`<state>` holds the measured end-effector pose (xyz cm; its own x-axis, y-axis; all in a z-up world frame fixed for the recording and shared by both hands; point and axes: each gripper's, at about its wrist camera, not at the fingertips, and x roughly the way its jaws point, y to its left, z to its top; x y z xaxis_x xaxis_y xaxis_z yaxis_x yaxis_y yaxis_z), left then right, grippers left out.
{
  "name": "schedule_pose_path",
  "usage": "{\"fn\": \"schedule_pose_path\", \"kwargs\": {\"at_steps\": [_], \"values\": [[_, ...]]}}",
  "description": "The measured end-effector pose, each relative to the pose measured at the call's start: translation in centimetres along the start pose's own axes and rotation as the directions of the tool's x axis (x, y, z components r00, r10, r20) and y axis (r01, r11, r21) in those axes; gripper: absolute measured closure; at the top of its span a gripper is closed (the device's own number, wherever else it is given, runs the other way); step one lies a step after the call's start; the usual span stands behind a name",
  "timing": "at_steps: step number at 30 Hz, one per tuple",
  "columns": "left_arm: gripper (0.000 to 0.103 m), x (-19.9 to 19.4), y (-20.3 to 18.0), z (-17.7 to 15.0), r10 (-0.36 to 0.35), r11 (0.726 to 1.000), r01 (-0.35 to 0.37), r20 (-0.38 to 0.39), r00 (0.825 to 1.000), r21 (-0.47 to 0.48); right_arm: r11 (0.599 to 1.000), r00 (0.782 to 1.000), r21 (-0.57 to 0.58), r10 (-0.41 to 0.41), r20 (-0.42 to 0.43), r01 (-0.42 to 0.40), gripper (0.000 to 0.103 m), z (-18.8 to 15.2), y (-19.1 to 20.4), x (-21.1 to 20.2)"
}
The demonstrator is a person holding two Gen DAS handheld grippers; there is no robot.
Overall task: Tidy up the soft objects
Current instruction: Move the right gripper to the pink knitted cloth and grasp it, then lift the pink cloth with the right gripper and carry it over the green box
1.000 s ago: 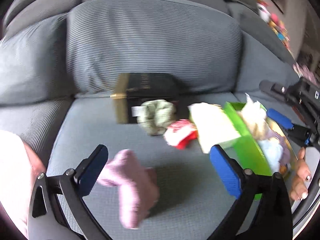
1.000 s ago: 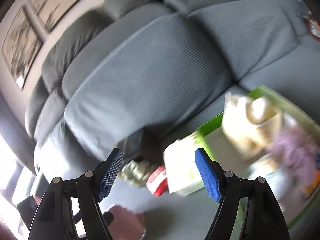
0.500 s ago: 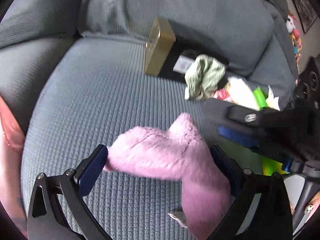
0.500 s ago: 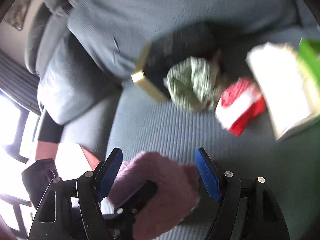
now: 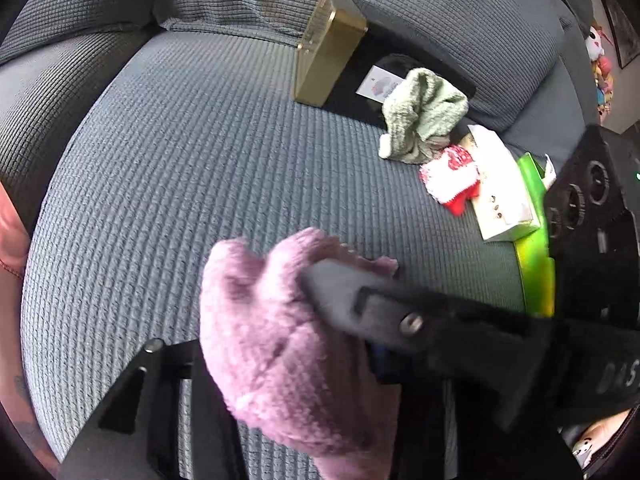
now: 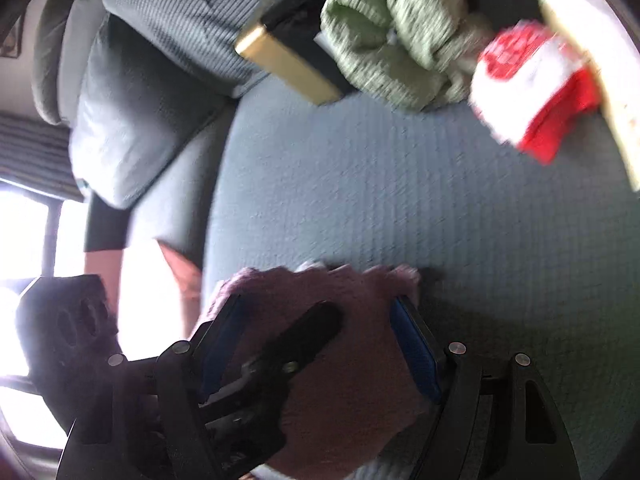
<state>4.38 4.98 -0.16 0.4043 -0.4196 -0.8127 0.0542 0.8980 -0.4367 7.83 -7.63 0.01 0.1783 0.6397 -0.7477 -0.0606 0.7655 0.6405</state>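
On the sofa cushion (image 5: 200,152), well in front of the gold-edged box (image 5: 328,48), your left gripper (image 5: 280,360) has just clamped the pink sock (image 5: 280,340); your right gripper (image 6: 320,340) straddles it, jaws apart. Lift it next.

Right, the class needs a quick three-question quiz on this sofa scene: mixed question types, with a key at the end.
1. True or false: the green sock touches the black-and-gold box.
2. Which thing is between the left gripper's jaws? A red-and-white sock; B pink fuzzy sock; C green sock.
3. What lies right beside the red-and-white sock, on the side away from the green sock?
Key: 1 true. 2 B; those jaws have just been closing onto it. 3 the white box.
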Motion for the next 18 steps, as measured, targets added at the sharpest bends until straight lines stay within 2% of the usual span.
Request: {"fn": "schedule_pose_path", "kwargs": {"at_steps": [3,5,9,12,18], "values": [[0.084,0.2,-0.7,0.2,-0.049,0.999,0.050,-0.014,0.999,0.015,0.995,0.994,0.016,0.101,-0.041,-0.100,0.027,-0.1,0.4,0.5],[0.084,-0.2,-1.6,0.1,-0.031,0.999,0.030,0.016,0.999,0.045,0.993,0.992,0.018,0.118,-0.042,-0.117,0.027,-0.4,0.7,0.3],[0.084,-2.1,-3.1,-0.1,-0.044,0.994,0.033,0.102,0.994,0.107,0.988,0.988,-0.008,0.156,0.004,-0.156,0.029,-0.5,1.2,-1.4],[0.084,-3.7,-4.2,-0.4,-0.064,0.986,0.037,0.173,0.983,0.161,0.982,0.981,-0.044,0.185,0.054,-0.182,0.036,-0.9,1.5,-3.3],[0.083,-4.8,-5.0,-0.4,-0.105,0.980,0.061,0.234,0.967,0.191,0.975,0.967,-0.057,0.222,0.127,-0.217,0.049,-1.1,1.5,-5.2]]}}
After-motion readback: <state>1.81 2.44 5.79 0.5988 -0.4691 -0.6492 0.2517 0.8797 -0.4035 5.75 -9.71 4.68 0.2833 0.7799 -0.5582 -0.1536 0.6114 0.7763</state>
